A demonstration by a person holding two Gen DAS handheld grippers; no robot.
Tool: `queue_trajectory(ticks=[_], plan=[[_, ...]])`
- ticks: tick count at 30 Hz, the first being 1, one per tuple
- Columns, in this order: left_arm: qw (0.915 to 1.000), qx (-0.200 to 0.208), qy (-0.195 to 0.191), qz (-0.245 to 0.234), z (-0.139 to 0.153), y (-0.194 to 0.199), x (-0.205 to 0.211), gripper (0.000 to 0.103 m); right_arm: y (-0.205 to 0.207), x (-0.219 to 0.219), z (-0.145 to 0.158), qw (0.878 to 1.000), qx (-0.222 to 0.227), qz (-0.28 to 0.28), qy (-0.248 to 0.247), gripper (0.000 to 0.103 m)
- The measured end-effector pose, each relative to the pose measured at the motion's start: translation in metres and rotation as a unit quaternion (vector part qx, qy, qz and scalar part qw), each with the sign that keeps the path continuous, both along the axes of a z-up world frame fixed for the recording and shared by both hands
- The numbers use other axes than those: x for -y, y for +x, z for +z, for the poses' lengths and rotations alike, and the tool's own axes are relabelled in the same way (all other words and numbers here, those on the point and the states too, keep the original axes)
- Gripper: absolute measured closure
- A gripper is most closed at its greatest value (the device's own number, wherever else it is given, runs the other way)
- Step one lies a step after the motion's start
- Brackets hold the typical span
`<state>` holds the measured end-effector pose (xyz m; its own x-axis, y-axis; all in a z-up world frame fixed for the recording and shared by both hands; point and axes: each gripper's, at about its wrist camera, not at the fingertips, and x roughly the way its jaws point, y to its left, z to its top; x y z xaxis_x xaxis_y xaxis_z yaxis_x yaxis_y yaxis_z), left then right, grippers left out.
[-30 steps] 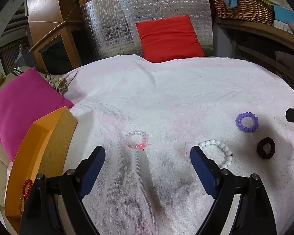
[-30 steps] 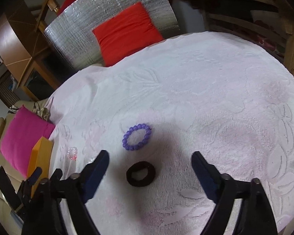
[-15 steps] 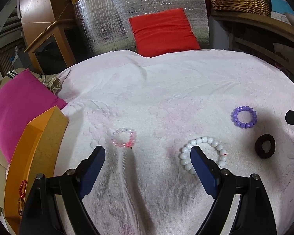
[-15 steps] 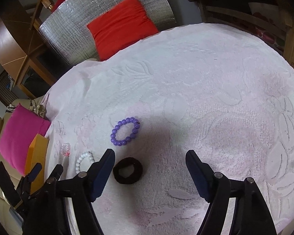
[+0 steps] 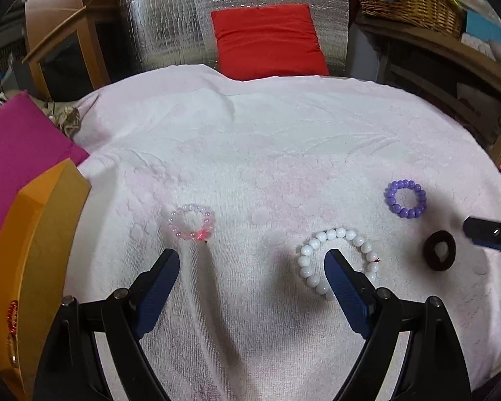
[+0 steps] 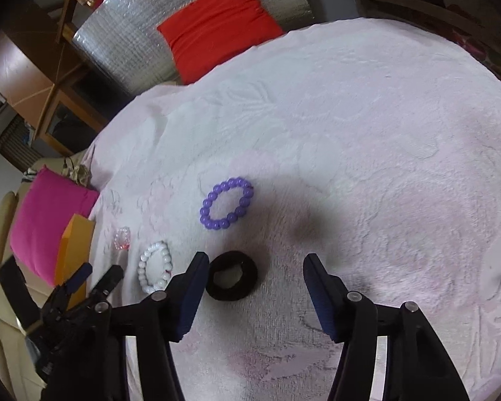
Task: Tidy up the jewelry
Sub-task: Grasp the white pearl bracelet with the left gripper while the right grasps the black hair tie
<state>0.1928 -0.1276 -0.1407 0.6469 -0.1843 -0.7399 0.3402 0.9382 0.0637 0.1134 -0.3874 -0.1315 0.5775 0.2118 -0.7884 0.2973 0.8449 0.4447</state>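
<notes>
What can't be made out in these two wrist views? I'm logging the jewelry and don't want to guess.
- White bead bracelet, left wrist view: its near side is covered by the left gripper's right finger.
- Orange box, left wrist view: contents mostly cut off by the frame edge; only red beads show.
- Pink bracelet, right wrist view: too small and distorted to count beads.

White bracelet (image 5: pixel 337 260) partly hidden behind gripper finger; orange box (image 5: pixel 33 250) cut by edge.

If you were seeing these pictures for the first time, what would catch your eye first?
Probably the purple bracelet, bright against the pale pink bedspread, with the black hair tie just in front of it. Further left lie a white bracelet and a pink bracelet, beside an orange box.
</notes>
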Motion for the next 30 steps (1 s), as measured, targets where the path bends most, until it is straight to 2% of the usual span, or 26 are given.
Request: queue_trajectory(ticks=[4, 5, 6, 8, 9, 10, 12, 13, 15, 20, 26, 30], plan=[[1.0, 0.0, -0.003, -0.008, 0.001, -0.001, -0.005, 0.014, 0.01, -0.02, -0.006, 0.999, -0.013, 0.019, -0.03, 0.042], [0.9999, -0.001, -0.003, -0.011, 0.001, -0.001, -0.006, 0.014, 0.012, -0.022, -0.009, 0.999, -0.017, 0.022, -0.037, 0.045], [0.9999, -0.003, -0.004, -0.014, 0.001, -0.001, -0.007, 0.014, 0.015, -0.028, -0.012, 0.998, -0.026, 0.025, -0.053, 0.051], [0.9997, -0.01, -0.01, -0.021, 0.0, 0.0, -0.008, 0.014, 0.018, -0.039, -0.015, 0.994, -0.029, 0.03, -0.099, 0.054], [0.9995, -0.014, -0.015, -0.024, -0.001, 0.001, -0.01, 0.014, 0.019, -0.045, -0.014, 0.991, -0.028, 0.034, -0.124, 0.061], [0.9992, -0.018, -0.021, -0.027, -0.001, 0.001, -0.011, 0.014, 0.02, -0.049, -0.015, 0.988, -0.03, 0.04, -0.149, 0.073], [0.9989, -0.02, -0.028, -0.033, 0.0, 0.001, -0.012, 0.016, 0.019, -0.054, -0.016, 0.983, -0.026, 0.042, -0.177, 0.083], [0.9984, -0.023, -0.034, -0.038, 0.0, 0.0, -0.011, 0.019, 0.019, -0.054, -0.016, 0.983, -0.023, 0.041, -0.179, 0.091], [0.9973, -0.032, -0.042, -0.05, -0.002, 0.0, -0.008, 0.026, 0.018, -0.049, -0.013, 0.984, -0.019, 0.034, -0.177, 0.093], [0.9948, -0.052, -0.049, -0.072, -0.011, -0.001, 0.011, 0.026, 0.016, -0.033, -0.011, 0.988, -0.014, 0.008, -0.152, 0.093], [0.993, -0.072, -0.051, -0.079, -0.024, 0.005, 0.027, 0.026, 0.013, -0.026, -0.014, 0.992, -0.019, 0.006, -0.128, 0.093], [0.9921, -0.069, -0.042, -0.096, -0.028, 0.003, 0.039, 0.026, 0.013, -0.019, -0.017, 0.994, -0.021, 0.003, -0.105, 0.093]])
